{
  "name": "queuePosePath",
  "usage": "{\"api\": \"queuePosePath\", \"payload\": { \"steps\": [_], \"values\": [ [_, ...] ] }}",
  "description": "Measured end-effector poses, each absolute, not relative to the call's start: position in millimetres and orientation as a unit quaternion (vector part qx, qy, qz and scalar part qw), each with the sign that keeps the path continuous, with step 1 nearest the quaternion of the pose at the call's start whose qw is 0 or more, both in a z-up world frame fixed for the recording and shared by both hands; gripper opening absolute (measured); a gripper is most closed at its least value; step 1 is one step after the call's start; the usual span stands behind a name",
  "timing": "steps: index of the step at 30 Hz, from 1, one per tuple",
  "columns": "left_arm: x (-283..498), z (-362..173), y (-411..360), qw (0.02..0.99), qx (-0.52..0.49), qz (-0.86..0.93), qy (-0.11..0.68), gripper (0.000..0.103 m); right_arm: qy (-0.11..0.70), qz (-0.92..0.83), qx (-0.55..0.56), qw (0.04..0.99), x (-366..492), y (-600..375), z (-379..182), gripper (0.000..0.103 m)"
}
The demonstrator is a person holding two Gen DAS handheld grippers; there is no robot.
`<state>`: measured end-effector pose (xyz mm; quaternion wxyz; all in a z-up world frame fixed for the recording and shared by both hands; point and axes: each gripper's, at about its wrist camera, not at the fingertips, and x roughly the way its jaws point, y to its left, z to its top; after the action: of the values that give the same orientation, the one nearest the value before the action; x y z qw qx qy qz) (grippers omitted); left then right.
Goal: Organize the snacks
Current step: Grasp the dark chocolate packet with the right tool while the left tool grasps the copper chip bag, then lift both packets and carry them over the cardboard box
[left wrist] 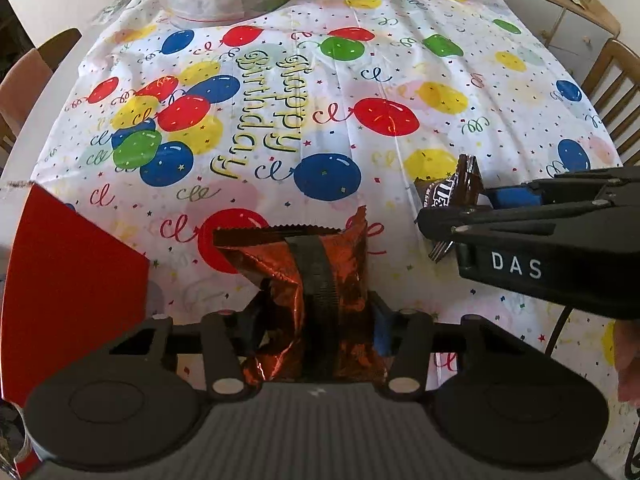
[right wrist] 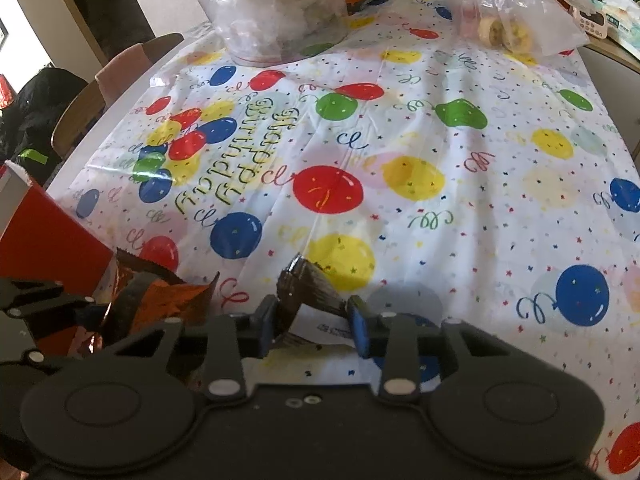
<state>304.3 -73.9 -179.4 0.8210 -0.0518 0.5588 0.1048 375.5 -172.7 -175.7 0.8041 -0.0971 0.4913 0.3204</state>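
Orange foil packet [left wrist: 320,280] is clenched by left tongs [left wrist: 316,320]; brown wrapper [right wrist: 308,288], at two o'clock, by right tongs [right wrist: 312,320]; crinkled foil could be dropped.

Your left gripper [left wrist: 316,320] points steeply down toward the table, its two fingers closed against the sides of an orange foil snack packet [left wrist: 320,292] that stands between them. Your right gripper [right wrist: 314,326] also angles downward, just beside the left one on its right, its blue-padded fingers [right wrist: 357,330] pinching a brown candy wrapper [right wrist: 308,292]. The edge of your hand [left wrist: 628,364] shows behind the right gripper.
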Motion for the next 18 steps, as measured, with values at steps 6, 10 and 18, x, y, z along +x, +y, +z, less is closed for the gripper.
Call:
{"api": "queuePosePath", "payload": {
  "steps": [6, 10, 18],
  "values": [
    [293.0, -172.1, -72.7, 0.823, -0.064, 0.108, 0.554, 0.050, 0.491, 0.317, -0.092, 0.806, 364.7, -178.6, -168.6, 0.035],
    [281.8, -161.7, -75.2, 0.826, -0.070, 0.108, 0.548, 0.050, 0.495, 0.310, -0.094, 0.806, 354.3, -185.6, -159.2, 0.035],
    [252.8, -135.2, -79.1, 0.838, -0.082, 0.107, 0.529, 0.050, 0.488, 0.307, -0.086, 0.813, 325.0, -208.9, -131.6, 0.035]
  ]
}}
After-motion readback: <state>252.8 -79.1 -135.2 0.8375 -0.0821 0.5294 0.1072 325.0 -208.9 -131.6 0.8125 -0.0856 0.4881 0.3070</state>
